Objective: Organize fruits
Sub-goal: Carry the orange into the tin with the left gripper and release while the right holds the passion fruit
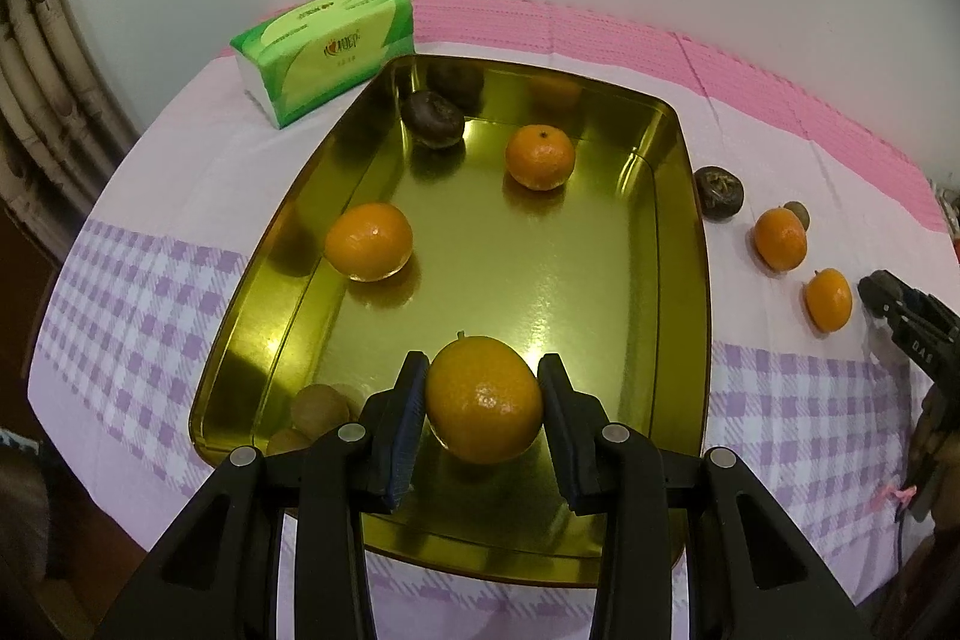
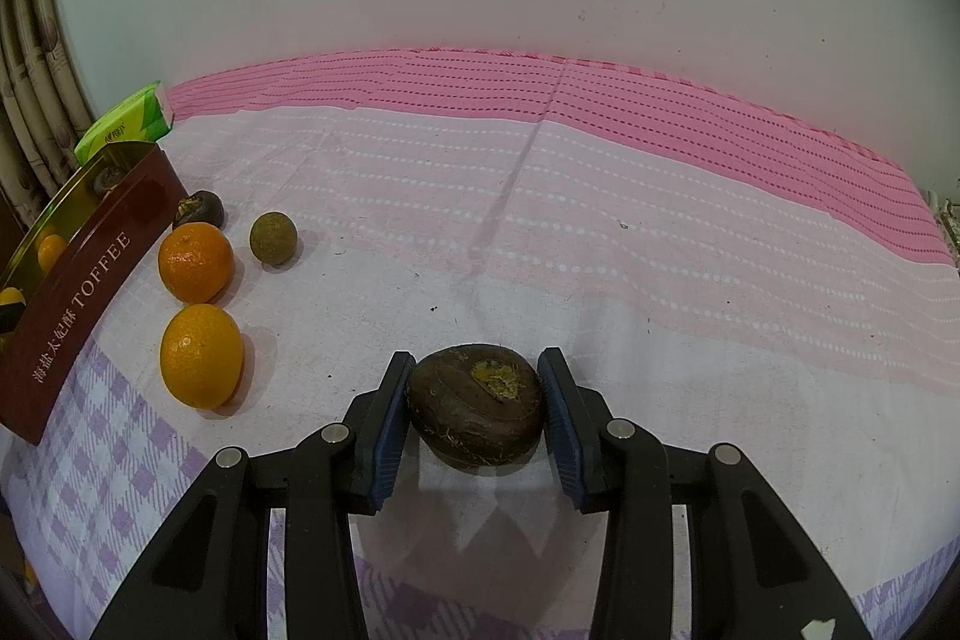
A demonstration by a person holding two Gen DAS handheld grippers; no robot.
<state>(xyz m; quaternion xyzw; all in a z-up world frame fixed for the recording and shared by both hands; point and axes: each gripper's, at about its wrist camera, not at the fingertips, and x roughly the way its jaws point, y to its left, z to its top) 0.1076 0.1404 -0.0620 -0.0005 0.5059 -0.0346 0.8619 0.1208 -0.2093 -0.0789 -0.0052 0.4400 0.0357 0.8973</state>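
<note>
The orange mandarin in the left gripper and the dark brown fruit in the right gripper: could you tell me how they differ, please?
The orange mandarin is bright and glossy; the dark brown fruit is dull with a yellowish scar. The mandarin is over the gold metal tin; the brown fruit is over the pink-and-white tablecloth. Both sit clamped between blue-padded jaws of the left gripper and right gripper.

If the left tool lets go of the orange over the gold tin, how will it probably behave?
The orange looks round and firm, so it would likely roll. The gold tin has a smooth, shiny floor, so little would slow it. The raised rim should probably keep it inside, perhaps bumping the other orange.
</note>
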